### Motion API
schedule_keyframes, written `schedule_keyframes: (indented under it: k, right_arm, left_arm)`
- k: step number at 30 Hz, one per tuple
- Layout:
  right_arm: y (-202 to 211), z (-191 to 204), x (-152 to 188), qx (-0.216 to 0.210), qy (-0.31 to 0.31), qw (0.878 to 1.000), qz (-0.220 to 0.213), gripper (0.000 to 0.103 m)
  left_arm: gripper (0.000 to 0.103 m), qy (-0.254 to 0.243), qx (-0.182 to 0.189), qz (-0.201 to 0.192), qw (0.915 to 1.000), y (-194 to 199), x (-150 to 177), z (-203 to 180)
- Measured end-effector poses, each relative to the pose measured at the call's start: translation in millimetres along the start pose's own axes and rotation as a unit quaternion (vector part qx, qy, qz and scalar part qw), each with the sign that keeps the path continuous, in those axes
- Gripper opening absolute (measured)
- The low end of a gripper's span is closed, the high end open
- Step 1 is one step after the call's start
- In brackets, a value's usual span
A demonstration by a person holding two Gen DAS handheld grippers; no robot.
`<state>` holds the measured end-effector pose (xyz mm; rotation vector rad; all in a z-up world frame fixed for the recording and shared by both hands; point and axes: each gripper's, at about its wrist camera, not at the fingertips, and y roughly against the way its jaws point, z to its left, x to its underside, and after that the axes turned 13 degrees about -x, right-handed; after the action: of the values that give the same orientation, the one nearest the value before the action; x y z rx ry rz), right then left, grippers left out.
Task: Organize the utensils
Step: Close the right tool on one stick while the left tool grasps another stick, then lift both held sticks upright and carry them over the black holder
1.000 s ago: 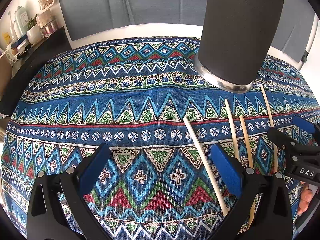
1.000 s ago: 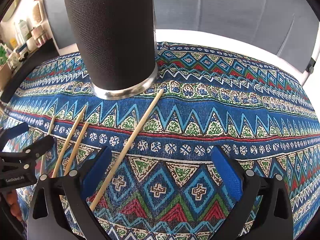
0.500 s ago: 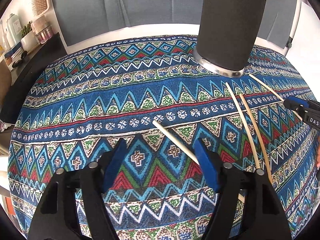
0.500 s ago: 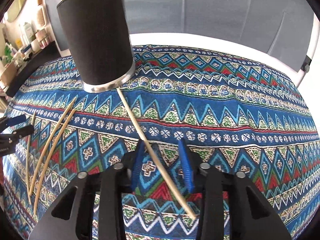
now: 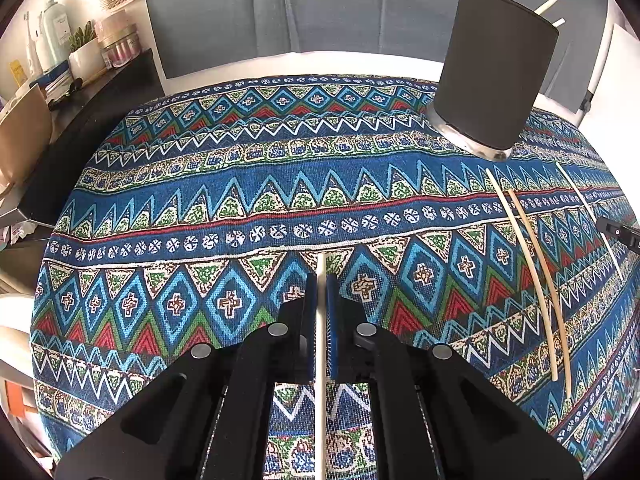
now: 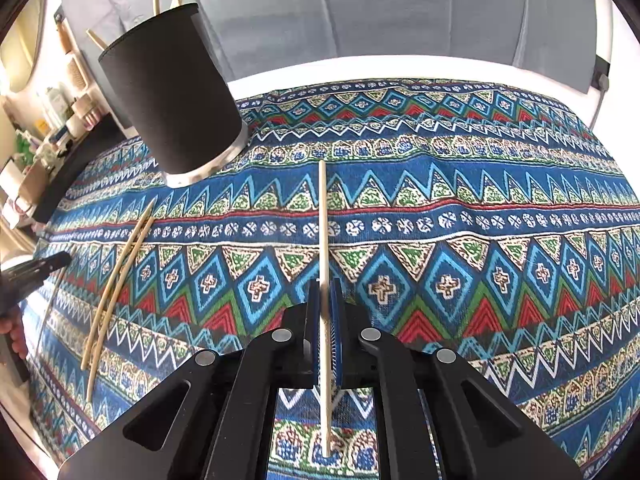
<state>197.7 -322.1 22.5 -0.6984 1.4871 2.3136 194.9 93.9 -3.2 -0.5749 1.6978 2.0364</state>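
Observation:
My left gripper [image 5: 320,280] is shut on a white chopstick [image 5: 321,364] that runs straight between its blue pads. In the right wrist view my right gripper [image 6: 326,285] is shut on a wooden chopstick [image 6: 323,216] whose far end reaches out over the cloth. A black utensil holder [image 5: 494,70] with a steel base stands at the far right of the left wrist view, chopstick ends poking from its top; the same holder [image 6: 170,96] stands at the far left of the right wrist view. Three loose chopsticks [image 5: 536,264] lie on the cloth between the grippers, also seen as loose chopsticks [image 6: 116,280].
A patterned blue tablecloth [image 5: 240,208] covers the table. A dark side shelf [image 5: 80,120] with bottles and jars stands to the left. A grey curtain [image 6: 400,8] hangs behind. The other gripper's tip [image 5: 618,232] shows at the right edge.
Both grippers went from wide open to shut, each closing on a chopstick. Both drew back from the holder, which now looks smaller and farther away.

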Motion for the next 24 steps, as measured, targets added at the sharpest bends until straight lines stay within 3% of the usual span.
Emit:
schedule_keyframes:
  k: [6,16,24]
  right_arm:
    - [38.9,-30.1,7.3,-0.011,-0.031,0.999,-0.034,0.005]
    - [60.8,-32.8,-3.4,-0.039,-0.049,0.996,-0.063,0.005]
    - [76.2,-26.6,-34.8,-0.059,-0.044,0.993,-0.093,0.005]
  left_arm:
    - [0.005,-0.003,0.019,-0.025,0.9995,21.3,-2.4,-2.5]
    - [0.005,-0.032,0.035,-0.075,0.9961,54.1,-28.5,-21.9]
    - [0.005,-0.024,0.042,-0.151,0.9874,83.9,-61.3,-21.7]
